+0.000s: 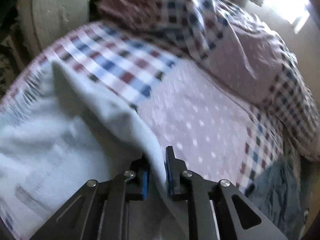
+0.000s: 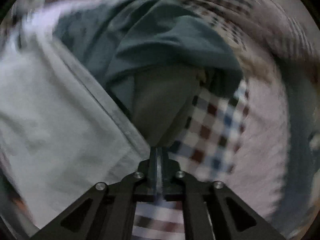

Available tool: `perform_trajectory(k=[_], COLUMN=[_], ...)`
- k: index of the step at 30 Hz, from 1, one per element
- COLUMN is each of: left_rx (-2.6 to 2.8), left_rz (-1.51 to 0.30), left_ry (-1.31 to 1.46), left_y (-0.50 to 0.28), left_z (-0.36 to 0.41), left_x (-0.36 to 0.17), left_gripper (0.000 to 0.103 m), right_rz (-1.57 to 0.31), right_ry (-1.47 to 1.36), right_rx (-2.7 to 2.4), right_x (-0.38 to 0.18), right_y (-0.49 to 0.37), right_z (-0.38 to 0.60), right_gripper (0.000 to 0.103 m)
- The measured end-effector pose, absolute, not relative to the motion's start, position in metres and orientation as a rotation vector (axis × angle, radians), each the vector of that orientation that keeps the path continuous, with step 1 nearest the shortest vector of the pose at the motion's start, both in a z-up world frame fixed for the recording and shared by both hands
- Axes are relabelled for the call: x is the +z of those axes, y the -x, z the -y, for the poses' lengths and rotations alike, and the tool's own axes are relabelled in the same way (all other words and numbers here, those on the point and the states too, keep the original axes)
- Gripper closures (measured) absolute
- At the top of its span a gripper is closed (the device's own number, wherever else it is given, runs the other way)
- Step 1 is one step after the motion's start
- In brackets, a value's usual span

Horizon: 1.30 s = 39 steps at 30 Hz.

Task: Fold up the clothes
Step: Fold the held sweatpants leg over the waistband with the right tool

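A white garment (image 1: 46,140) lies spread over the left of the bed, blurred by motion. One raised fold of it runs down between the blue-padded fingers of my left gripper (image 1: 158,166), which is shut on it. In the right wrist view the same white garment (image 2: 50,110) fills the left side, and its hemmed edge leads to the tips of my right gripper (image 2: 158,156). That gripper's jaws are pressed together on a thin pale strip of the cloth. Just beyond its tips sit a grey-olive piece of fabric (image 2: 166,104) and a dark teal garment (image 2: 160,36).
The bed cover (image 1: 200,120) is pink with white dots and bordered by red, blue and white checks. A rumpled checked duvet (image 1: 250,60) is heaped at the back right. A blue-grey garment (image 1: 280,196) lies at the bed's lower right corner. A bright window (image 1: 286,0) glares top right.
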<state>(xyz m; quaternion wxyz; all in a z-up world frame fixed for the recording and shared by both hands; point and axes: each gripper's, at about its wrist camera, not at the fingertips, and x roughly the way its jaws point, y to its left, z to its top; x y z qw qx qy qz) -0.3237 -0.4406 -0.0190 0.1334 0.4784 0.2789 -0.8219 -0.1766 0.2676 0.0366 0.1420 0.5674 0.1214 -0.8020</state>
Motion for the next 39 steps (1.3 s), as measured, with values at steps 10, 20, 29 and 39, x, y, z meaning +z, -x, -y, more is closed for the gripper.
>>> perform_trajectory(k=[10,20,29,39], left_rx=[-2.53,-2.514,-2.568,-2.655], left_rz=[-0.954,-0.794,-0.903,-0.913], left_ry=[-1.367,-1.451,-1.314,-1.25], left_y=[0.253,0.217,0.213,0.221], left_z=[0.428,0.417,0.418,0.397], left_x=[-0.016,-0.038,-0.011,0.009], left_gripper=[0.022,0.022,0.022,0.022], right_rz=[0.354,0.355,0.263,0.344], right_ry=[-1.458,-1.36,-1.342,-1.523], right_rx=[-2.282,-2.258,-2.354,-2.411], right_x=[0.005,-0.018,0.02,0.016], right_y=[0.128,0.145,0.135,0.135], right_z=[-0.306,-0.281,-0.278,-0.326], right_gripper=[0.047,0.066,0.084,0.086])
